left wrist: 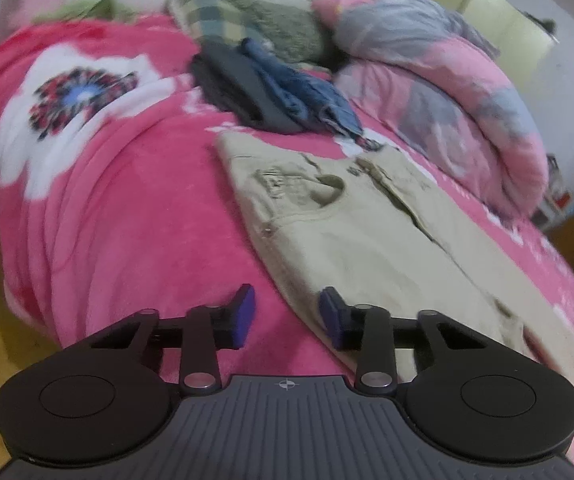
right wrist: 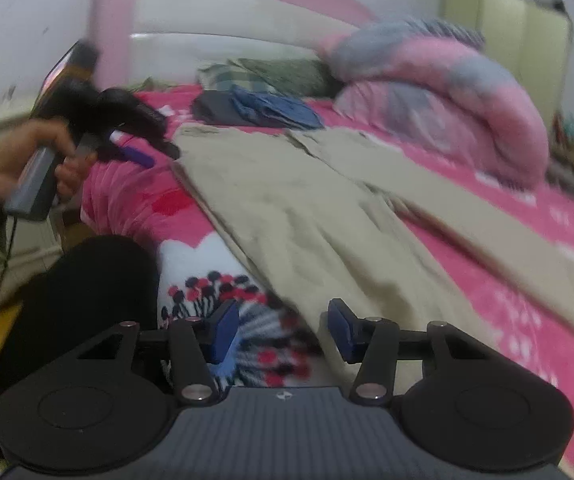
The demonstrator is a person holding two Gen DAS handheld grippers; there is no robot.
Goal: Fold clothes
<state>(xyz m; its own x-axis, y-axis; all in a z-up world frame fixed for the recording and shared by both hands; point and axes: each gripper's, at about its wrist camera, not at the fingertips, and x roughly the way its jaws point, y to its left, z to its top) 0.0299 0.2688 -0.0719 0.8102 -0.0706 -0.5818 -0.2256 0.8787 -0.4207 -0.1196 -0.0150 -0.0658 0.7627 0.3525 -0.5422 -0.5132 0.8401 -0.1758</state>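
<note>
Beige trousers [left wrist: 367, 232] lie spread flat on a pink flowered blanket [left wrist: 127, 220], waist towards the far end. My left gripper [left wrist: 289, 316] hovers low over the trousers' near left edge, jaws apart, with that edge and bare blanket between the pads and nothing pinched. In the right wrist view the trousers [right wrist: 287, 208] run away with both legs side by side. My right gripper [right wrist: 283, 332] is open over the near edge of one leg, its pads not pressing on the cloth. A hand [right wrist: 47, 148] holds the left gripper by the trousers' far left side.
A pile of dark and blue denim clothes [left wrist: 271, 92] lies beyond the waist, with a green plaid pillow [left wrist: 247, 20] behind it. A rolled pink and grey quilt [left wrist: 447, 92] fills the right side of the bed. A person's black-clad leg [right wrist: 79, 300] stands at the bed's near left edge.
</note>
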